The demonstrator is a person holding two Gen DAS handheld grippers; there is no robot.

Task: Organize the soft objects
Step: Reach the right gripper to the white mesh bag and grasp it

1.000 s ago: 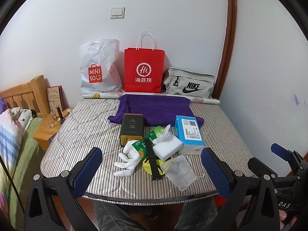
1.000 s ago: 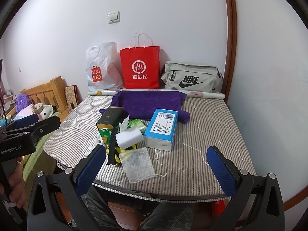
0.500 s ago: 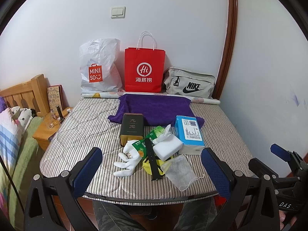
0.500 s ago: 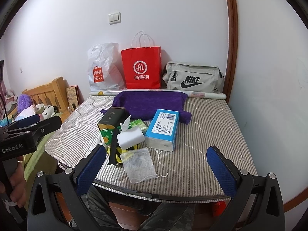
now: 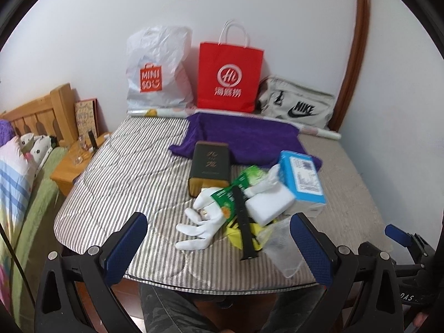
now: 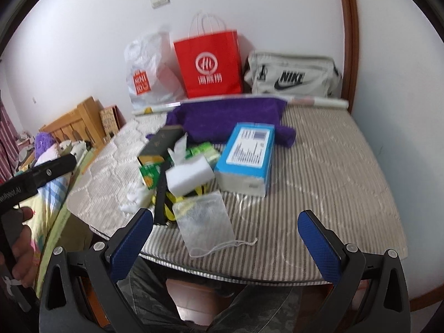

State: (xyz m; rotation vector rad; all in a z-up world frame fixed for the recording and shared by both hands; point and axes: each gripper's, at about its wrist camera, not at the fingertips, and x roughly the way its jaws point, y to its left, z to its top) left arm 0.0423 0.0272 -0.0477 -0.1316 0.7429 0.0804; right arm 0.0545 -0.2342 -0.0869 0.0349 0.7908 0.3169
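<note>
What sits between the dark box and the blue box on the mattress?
In the left wrist view, green packets and a crumpled white tissue lie between the dark box and the blue box.

Bare striped mattress point(image 5: 125, 172) on the left half and along the right edge point(image 6: 333, 172): open approach from both sides. Centre blocked by a clutter pile: dark box point(image 5: 210, 163), blue box point(image 5: 302, 177), white sponge point(image 5: 269, 204), white glove point(image 5: 198, 226), black strap point(image 5: 244, 222), mesh pouch point(image 6: 204, 223) at the near edge. Purple towel point(image 5: 244, 136) lies behind the pile; bags line the far wall.
</note>
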